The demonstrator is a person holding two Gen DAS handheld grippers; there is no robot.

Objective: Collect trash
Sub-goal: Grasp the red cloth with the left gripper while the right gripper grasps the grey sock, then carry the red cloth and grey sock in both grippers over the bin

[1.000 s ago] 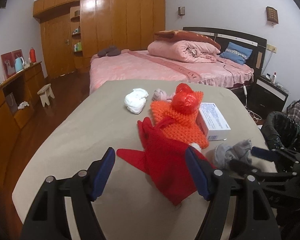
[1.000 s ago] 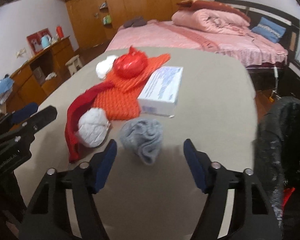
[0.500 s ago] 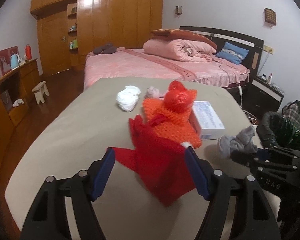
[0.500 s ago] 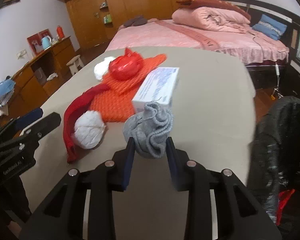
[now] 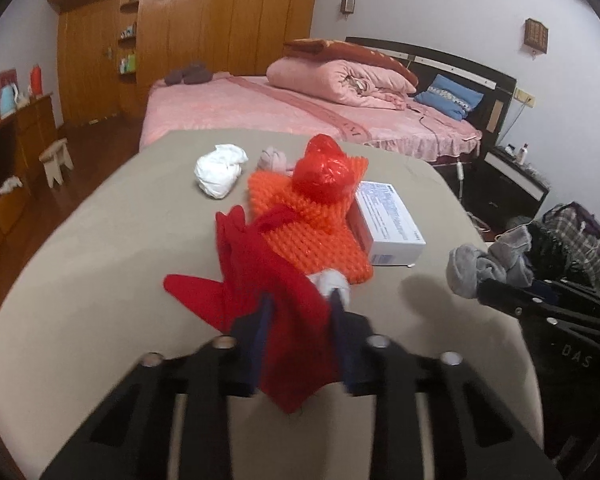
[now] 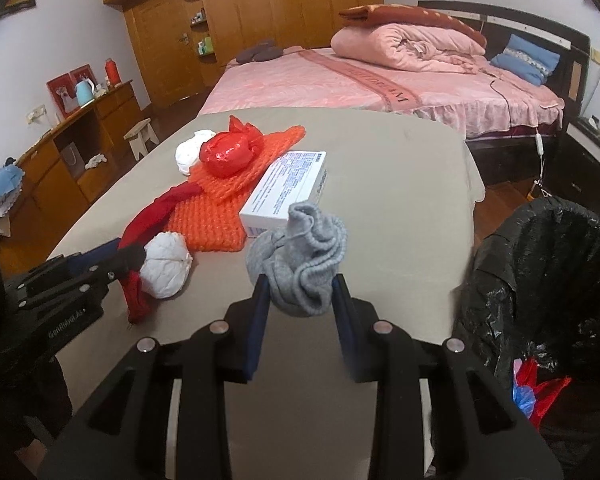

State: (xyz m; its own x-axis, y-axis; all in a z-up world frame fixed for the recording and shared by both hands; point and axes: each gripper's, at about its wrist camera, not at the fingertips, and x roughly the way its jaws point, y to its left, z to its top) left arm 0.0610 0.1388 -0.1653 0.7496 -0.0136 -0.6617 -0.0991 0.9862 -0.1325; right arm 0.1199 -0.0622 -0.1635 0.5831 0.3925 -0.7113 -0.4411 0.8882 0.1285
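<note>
Grey sock [image 6: 300, 258] sits clenched in the right tongs [image 6: 298, 294], while the left tongs [image 5: 300, 312] pinch a red cloth [image 5: 284, 300].

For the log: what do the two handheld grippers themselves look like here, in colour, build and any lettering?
Both are matte black frames with slotted cut-outs, silver round screw heads and blue pads on the inner finger faces. The left gripper carries faint raised lettering on its side, only partly readable from the other camera. The right gripper shows the letters DAS. No cables or sleeves show.
</note>
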